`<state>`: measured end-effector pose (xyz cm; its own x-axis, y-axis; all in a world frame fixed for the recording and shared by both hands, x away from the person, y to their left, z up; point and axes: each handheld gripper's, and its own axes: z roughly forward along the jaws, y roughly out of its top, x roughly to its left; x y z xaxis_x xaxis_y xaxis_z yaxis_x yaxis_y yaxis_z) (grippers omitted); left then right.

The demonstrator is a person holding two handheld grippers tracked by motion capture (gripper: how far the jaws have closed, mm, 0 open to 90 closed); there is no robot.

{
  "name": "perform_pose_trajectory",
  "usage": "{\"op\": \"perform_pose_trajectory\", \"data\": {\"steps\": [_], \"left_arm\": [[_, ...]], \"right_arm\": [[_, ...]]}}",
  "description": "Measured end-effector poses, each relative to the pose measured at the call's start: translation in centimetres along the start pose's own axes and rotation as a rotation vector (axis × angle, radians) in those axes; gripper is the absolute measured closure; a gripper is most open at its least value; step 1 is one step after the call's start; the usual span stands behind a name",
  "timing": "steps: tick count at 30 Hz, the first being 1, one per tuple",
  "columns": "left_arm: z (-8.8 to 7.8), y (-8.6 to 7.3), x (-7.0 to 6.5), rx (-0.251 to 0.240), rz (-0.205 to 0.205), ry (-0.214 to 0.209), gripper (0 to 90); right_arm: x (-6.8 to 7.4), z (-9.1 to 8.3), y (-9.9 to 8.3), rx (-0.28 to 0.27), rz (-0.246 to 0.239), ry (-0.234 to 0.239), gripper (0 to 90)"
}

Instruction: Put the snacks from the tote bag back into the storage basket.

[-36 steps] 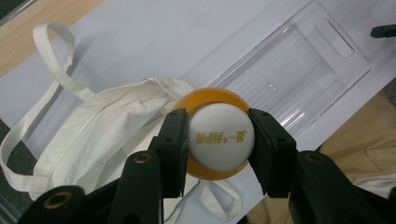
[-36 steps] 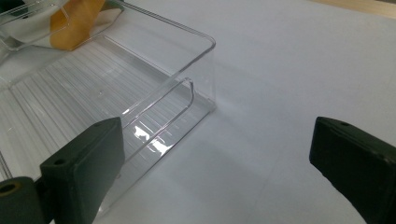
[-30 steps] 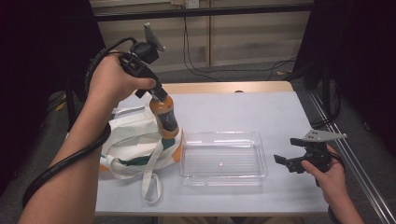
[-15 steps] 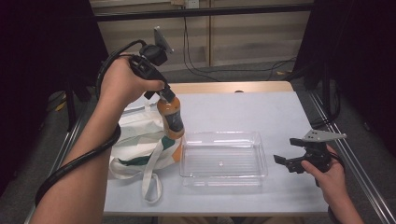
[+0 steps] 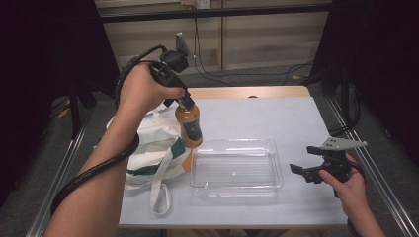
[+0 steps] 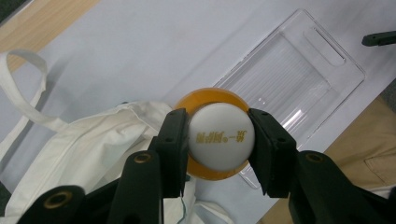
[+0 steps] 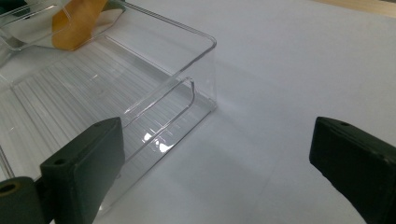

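Bottle (image 5: 189, 126) of orange drink, clamped at its white cap (image 6: 220, 135) by left gripper (image 5: 185, 101), now farther right than a second ago: clear of the white tote bag (image 5: 148, 148), hanging upright beside the clear plastic tray (image 5: 236, 169), near its left wall. Likely next: lowering into the tray. Right gripper (image 5: 302, 171) parked at the tray's right, jaws apart, empty.

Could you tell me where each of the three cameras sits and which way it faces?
High view: above the person's side, looking forward and down on the table; both forearms, left gripper, right gripper.
Left gripper view: looks straight down between its fingers clamped on the bottle cap, above the bag.
Right gripper view: low, level with the table, open fingers.
Shared: the clear tray appears in all three.
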<state>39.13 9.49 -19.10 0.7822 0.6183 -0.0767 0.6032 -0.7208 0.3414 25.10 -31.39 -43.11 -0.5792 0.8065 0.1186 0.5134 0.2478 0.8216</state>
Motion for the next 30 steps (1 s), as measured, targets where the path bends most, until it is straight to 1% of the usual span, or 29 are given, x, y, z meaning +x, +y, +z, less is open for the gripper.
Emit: {"op": "perform_pose_trajectory", "data": {"steps": [5,6,7,8,9,11,12,14,15,20,22,24,25,28,30], "left_arm": [[0.3,0.2,0.0,0.015,0.01,-0.011,59.5],[0.5,0.2,-0.1,0.002,0.004,-0.009,59.5],[0.6,0.2,0.0,0.006,0.011,-0.006,59.5],[0.7,0.2,-0.1,0.006,0.005,-0.005,59.5],[0.7,0.2,-0.1,0.007,0.015,-0.001,59.5],[0.9,0.2,-0.2,0.012,0.011,0.002,59.6],[1.1,0.2,-0.2,0.014,0.008,-0.005,59.6],[1.1,0.2,-0.2,0.007,0.012,-0.007,59.5],[1.2,0.3,-0.3,0.019,0.011,-0.011,59.5],[1.6,0.3,-0.3,0.017,0.01,-0.012,59.5],[1.8,0.4,-0.4,0.025,0.024,-0.003,59.5],[2.0,0.4,-0.5,0.024,0.028,0.001,59.5],[2.3,0.4,-0.5,0.032,0.026,-0.003,59.5],[2.4,0.5,-0.6,0.031,0.027,-0.007,59.6],[2.5,0.6,-0.7,0.029,0.039,-0.009,59.5]], "right_arm": [[0.0,0.0,0.0,-0.003,0.002,-0.002,3.0],[0.0,0.0,0.0,-0.003,0.002,-0.002,3.0],[0.0,0.0,0.0,-0.002,0.003,-0.003,3.0],[0.0,0.0,0.0,-0.004,0.004,-0.002,3.0],[0.0,0.0,0.0,-0.004,0.004,-0.002,3.0],[-0.1,0.0,0.0,-0.006,0.003,-0.001,3.0],[0.0,0.0,0.0,-0.006,0.003,0.0,3.1],[0.0,0.0,0.0,-0.006,0.003,0.0,3.0],[0.0,0.0,0.0,-0.005,0.001,-0.002,3.0],[0.0,0.0,0.0,-0.002,0.0,0.003,3.0],[0.0,0.0,0.0,-0.004,0.001,0.0,3.0],[0.0,0.0,0.0,-0.004,0.001,0.0,3.0],[0.0,0.0,0.0,-0.003,0.0,0.0,3.0],[0.0,0.0,0.0,-0.005,-0.001,0.001,3.0],[0.0,0.0,0.0,-0.004,-0.002,0.001,3.0]]}}
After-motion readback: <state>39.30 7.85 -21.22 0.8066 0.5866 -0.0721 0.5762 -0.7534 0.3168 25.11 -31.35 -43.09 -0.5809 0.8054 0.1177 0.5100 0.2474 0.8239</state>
